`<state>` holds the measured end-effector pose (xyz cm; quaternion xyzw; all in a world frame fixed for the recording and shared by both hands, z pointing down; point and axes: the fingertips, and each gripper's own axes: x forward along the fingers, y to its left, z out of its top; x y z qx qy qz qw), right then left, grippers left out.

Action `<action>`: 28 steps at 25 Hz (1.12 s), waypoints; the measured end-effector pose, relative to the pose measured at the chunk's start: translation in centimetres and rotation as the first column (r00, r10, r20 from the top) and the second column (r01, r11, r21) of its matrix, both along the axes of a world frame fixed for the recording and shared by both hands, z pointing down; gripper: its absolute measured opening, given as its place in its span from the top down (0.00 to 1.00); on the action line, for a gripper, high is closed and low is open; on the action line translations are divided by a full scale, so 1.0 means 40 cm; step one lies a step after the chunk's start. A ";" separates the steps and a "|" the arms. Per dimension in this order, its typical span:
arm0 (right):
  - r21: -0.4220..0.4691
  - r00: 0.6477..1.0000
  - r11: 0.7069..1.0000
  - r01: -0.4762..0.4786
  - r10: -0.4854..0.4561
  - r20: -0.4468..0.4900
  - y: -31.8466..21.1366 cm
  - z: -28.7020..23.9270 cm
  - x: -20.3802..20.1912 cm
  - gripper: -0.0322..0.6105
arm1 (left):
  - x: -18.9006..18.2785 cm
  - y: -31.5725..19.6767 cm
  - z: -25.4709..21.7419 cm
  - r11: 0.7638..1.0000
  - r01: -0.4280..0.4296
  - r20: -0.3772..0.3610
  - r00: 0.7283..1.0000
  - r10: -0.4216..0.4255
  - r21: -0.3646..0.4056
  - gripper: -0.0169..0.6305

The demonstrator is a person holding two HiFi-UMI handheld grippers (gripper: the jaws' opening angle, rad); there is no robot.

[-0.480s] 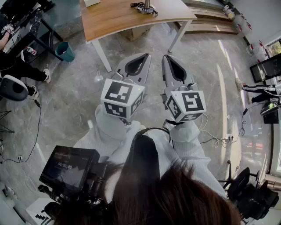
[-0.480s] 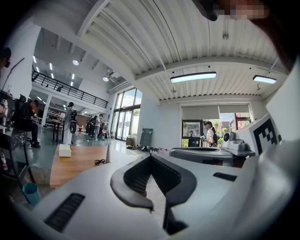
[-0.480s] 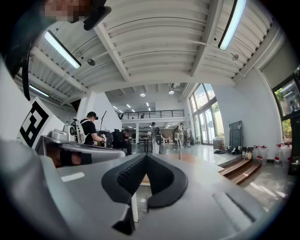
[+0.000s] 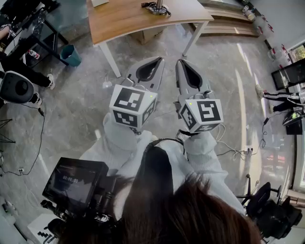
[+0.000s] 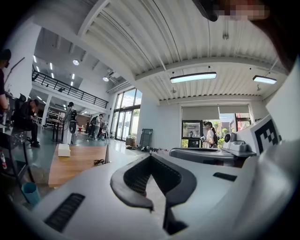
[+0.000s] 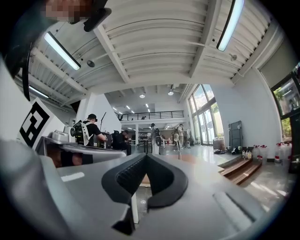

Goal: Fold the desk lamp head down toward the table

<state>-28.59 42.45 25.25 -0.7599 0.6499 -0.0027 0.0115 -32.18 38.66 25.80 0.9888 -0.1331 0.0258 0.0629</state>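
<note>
stillness: left tongs (image 4: 158,60) and right tongs (image 4: 180,62) stay closed, empty, well short of the desk lamp (image 4: 157,8) on the far bench (image 4: 124,21); folding unstarted.

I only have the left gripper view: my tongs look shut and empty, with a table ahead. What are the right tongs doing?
Observer: The right tongs are shut too, with nothing between them.
Operator: Are we at the lamp yet?
Observer: No. The head view shows the left tongs and the right ones side by side over the floor, short of the wooden table where the lamp base stands.
</note>
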 end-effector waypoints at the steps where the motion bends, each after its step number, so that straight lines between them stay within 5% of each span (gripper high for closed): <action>1: -0.002 1.000 1.000 0.004 -0.004 -0.001 -0.001 0.002 0.000 0.95 | 0.002 -0.001 0.001 1.000 0.003 -0.002 1.000 -0.003 -0.002 0.97; 15: -0.042 0.998 0.999 0.007 -0.004 0.063 -0.051 0.071 0.179 0.95 | 0.159 -0.065 0.095 0.998 0.031 0.048 0.998 -0.028 -0.057 0.97; 28: -0.005 0.999 0.999 0.033 -0.033 0.031 -0.651 0.003 0.574 0.95 | 0.546 -0.657 0.049 0.999 0.042 0.010 0.999 -0.042 -0.033 0.97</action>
